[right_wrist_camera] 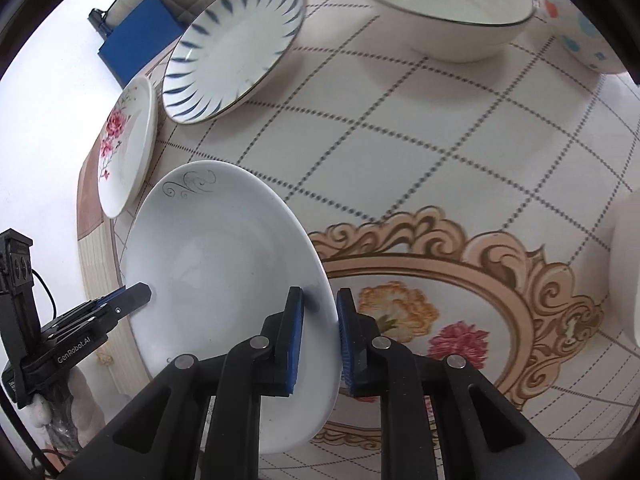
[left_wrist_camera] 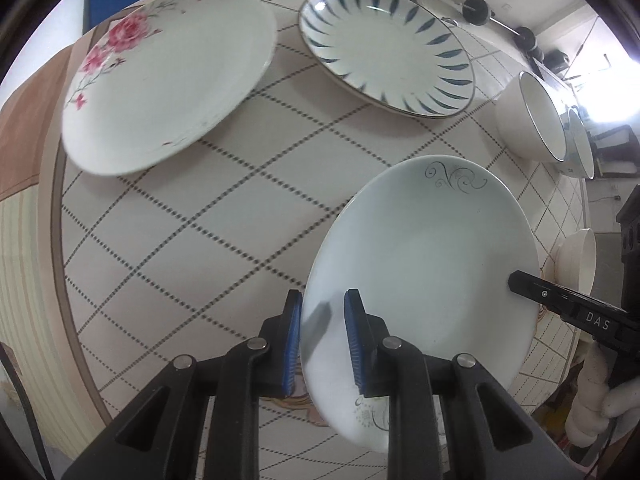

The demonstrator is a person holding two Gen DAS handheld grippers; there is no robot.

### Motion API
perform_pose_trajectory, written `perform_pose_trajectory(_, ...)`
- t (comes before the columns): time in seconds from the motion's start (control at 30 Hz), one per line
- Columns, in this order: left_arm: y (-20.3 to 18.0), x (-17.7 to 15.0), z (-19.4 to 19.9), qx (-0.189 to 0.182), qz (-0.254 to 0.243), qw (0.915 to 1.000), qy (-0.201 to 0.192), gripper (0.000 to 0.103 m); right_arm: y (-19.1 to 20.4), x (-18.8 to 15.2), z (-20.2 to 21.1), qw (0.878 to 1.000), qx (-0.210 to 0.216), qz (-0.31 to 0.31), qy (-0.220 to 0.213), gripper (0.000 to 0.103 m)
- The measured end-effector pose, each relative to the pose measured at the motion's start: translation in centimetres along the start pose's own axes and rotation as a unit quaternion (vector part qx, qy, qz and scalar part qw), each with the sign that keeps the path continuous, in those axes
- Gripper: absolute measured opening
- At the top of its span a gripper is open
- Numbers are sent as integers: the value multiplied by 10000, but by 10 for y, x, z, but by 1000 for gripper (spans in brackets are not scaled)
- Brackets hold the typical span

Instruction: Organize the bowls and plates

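Both grippers clamp the same scroll plate [left_wrist_camera: 424, 264], one on each side of its rim. The left gripper [left_wrist_camera: 322, 344] has its blue pads nearly together on the plate's left edge, one pad over and one under. The right gripper [right_wrist_camera: 320, 340] pinches the opposite edge the same way; the left wrist view shows its black finger reaching onto the plate from the right. The plate looks lifted off the cloth [left_wrist_camera: 192, 240] and tilted, not lying flat, though the lens makes the height hard to judge.

The coming move turns on where the plate's partners lie. Beyond it and to the left sits the rose plate [left_wrist_camera: 160, 92], its near edge blurred. Further back, more to the right, sits the striped plate [left_wrist_camera: 384, 48]. The two lie near each other but apart. From the held plate, the rose plate is on the left gripper's side, so a stack there would be led by the left hand, I judge.

Farthest right stand the bowls: a white bowl [right_wrist_camera: 444, 12] and a dotted bowl [right_wrist_camera: 584, 28] just beside it.
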State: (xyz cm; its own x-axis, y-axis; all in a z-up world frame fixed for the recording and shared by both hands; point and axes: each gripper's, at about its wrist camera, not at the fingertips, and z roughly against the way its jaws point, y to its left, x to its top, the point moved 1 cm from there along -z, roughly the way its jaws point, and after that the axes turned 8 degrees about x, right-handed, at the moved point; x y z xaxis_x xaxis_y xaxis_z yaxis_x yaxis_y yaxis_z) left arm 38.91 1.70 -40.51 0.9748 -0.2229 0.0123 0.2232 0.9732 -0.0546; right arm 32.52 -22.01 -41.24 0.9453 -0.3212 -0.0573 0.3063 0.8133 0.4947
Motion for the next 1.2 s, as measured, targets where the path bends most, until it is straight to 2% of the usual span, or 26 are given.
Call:
perform_pose_trajectory(0.1,-30,6,-11,49,-183,9998,17,19,-25,3,10,9997,-160,-159,-107,19)
perform_pose_trajectory(0.27,-49,8,-33,137,-235,9996,88,19,-59,8,13,9989,-348,-299,-117,19)
perform_pose_trajectory(0.57,-52,9,-42,405,-133,9990,137,19,-74,8,12,9991,-248,-283,-175,20)
perform_pose_trajectory(0.83,-67,7,-44,626,9,9979,135,19,-72,11,9,9992,-234,-317,7,20)
perform_pose_trajectory(0.93,-70,6,-31,761,195,9969,37,19,-71,14,6,9993,-233,-280,98,20)
perform_pose_trajectory(1.1,-49,-2,19,819,698,9930,-488,20,-79,17,17,9981,-118,-569,187,21)
perform_pose_trajectory(1.17,-34,-6,40,655,960,9911,-653,22,-75,16,33,9987,-112,-490,44,29)
perform_pose_trajectory(1.2,-25,-9,51,545,1073,9900,-732,24,-69,15,42,9992,-60,-388,-47,37)
